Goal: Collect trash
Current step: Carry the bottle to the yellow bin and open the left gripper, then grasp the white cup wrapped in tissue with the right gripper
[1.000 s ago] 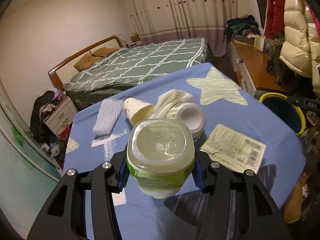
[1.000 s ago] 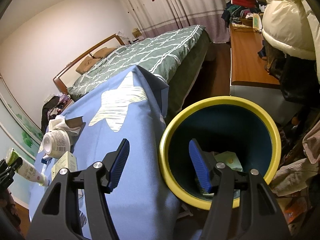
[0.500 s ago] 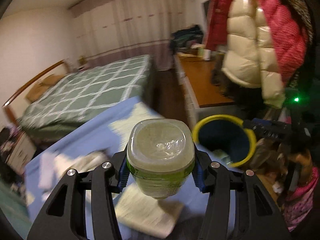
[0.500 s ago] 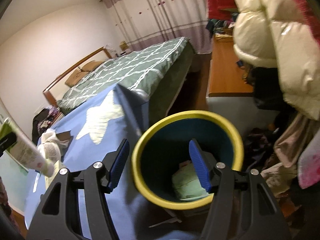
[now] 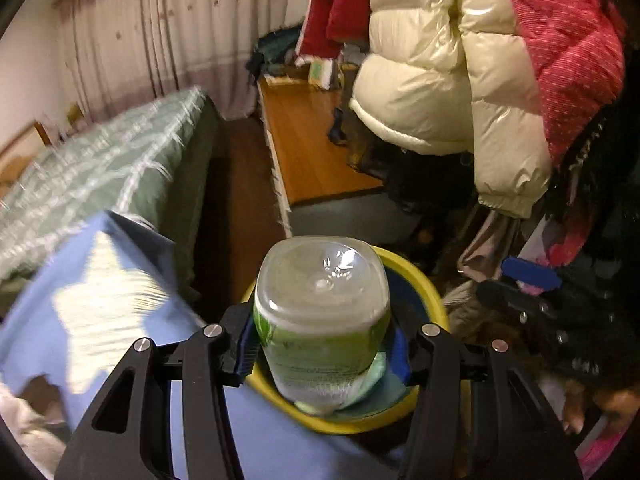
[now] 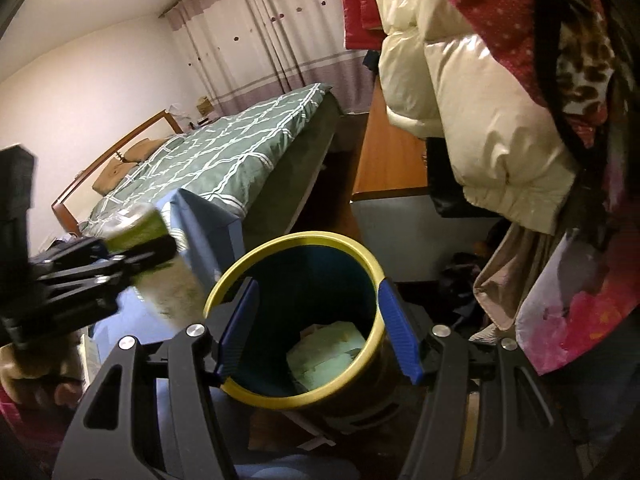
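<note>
My left gripper [image 5: 322,350] is shut on a clear plastic bottle with a green label [image 5: 320,316], bottom end towards the camera. It holds the bottle over the near rim of the yellow-rimmed dark blue bin [image 5: 420,284]. In the right wrist view my right gripper [image 6: 318,330] is open, its blue pads on either side of the bin [image 6: 296,398]. Greenish paper trash [image 6: 326,354] lies inside the bin. The left gripper with the bottle [image 6: 138,228] shows blurred at the left, beside the bin.
A blue table cloth with a pale star [image 5: 104,300] lies left of the bin. A green quilted bed [image 6: 224,164] stands behind. Cream and red puffy jackets [image 6: 472,112] hang at the right above the bin. A wooden desk [image 5: 312,144] stands behind.
My left gripper swung right with the bottle, from over the table to the bin's rim. My right gripper moved in around the bin, which now sits between its fingers.
</note>
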`<state>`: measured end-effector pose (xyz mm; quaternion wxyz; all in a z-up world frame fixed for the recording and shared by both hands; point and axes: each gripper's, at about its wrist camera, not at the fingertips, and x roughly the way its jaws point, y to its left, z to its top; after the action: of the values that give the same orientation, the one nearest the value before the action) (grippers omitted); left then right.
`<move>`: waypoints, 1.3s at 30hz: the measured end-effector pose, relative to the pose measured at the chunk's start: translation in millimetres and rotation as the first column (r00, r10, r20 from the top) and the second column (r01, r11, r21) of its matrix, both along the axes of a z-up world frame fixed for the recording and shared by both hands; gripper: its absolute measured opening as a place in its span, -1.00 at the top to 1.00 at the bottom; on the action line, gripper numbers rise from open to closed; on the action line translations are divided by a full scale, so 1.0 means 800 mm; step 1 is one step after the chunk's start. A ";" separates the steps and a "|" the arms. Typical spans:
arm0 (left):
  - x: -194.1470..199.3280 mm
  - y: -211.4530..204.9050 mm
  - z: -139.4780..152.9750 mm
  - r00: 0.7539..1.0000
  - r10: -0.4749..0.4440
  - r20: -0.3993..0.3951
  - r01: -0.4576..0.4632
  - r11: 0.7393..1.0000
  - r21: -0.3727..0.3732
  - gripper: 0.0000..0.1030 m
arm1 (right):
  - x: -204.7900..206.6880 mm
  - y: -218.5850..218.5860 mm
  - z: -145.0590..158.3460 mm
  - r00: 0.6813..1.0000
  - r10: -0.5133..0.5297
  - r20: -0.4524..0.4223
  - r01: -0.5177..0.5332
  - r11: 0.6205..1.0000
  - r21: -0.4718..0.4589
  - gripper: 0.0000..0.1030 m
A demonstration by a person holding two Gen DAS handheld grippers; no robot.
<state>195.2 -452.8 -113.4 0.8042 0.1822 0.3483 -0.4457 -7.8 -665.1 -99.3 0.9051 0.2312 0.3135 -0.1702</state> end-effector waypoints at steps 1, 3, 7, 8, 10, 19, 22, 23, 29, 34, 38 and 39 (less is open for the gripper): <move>0.004 -0.005 -0.006 1.000 0.003 -0.020 -0.003 1.000 -0.004 0.00 | 0.000 -0.001 -0.001 1.000 -0.002 -0.001 0.002 1.000 0.001 -0.15; 0.008 -0.009 -0.016 1.000 0.013 -0.021 -0.013 1.000 0.002 -0.01 | 0.000 -0.002 -0.002 1.000 -0.003 -0.002 0.003 1.000 0.003 -0.15; 0.007 0.003 -0.015 0.998 0.053 0.019 -0.053 0.998 -0.018 -0.47 | 0.000 0.003 -0.002 1.000 -0.001 -0.006 0.001 1.000 0.002 -0.15; 0.006 0.008 -0.011 0.998 0.054 0.022 -0.053 0.998 -0.021 -0.50 | 0.001 0.004 -0.001 1.000 0.001 -0.005 -0.001 1.000 0.000 -0.15; 0.002 0.025 0.001 0.998 0.060 0.035 -0.059 0.998 -0.039 -0.55 | 0.002 0.004 0.000 1.000 0.001 -0.004 -0.001 1.000 -0.003 -0.15; -0.014 0.189 0.080 0.972 0.217 0.093 -0.196 0.961 -0.198 -0.81 | 0.022 0.033 -0.003 0.998 0.063 -0.016 -0.063 0.998 -0.009 -0.15; -0.015 0.269 0.093 0.938 0.327 0.113 -0.295 0.927 -0.229 -0.89 | 0.038 0.054 -0.006 0.994 0.109 -0.028 -0.110 0.994 -0.010 -0.15; -0.015 0.291 0.095 0.929 0.352 0.115 -0.319 0.918 -0.236 -0.90 | 0.045 0.063 -0.008 0.991 0.130 -0.034 -0.131 0.991 -0.010 -0.15; -0.010 0.441 0.087 0.797 0.575 0.184 -0.528 0.811 -0.251 -0.90 | 0.087 0.128 -0.014 0.966 0.251 -0.068 -0.252 0.968 -0.007 -0.15; 0.012 0.541 0.060 0.679 0.708 0.194 -0.653 0.703 -0.282 -0.90 | 0.117 0.198 -0.013 0.925 0.373 -0.079 -0.375 0.927 -0.015 -0.15; 0.026 0.590 0.031 0.607 0.778 0.160 -0.714 0.623 -0.320 -0.90 | 0.144 0.264 -0.007 0.873 0.480 -0.087 -0.484 0.875 -0.026 -0.15; 0.028 0.602 0.024 0.587 0.796 0.148 -0.729 0.600 -0.331 -0.90 | 0.149 0.275 -0.005 0.863 0.498 -0.087 -0.502 0.864 -0.030 -0.15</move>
<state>217.4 28.7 -94.3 0.9734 -0.0213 0.2196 -0.0617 111.3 -445.0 -103.5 0.9113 0.1120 0.3927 0.0534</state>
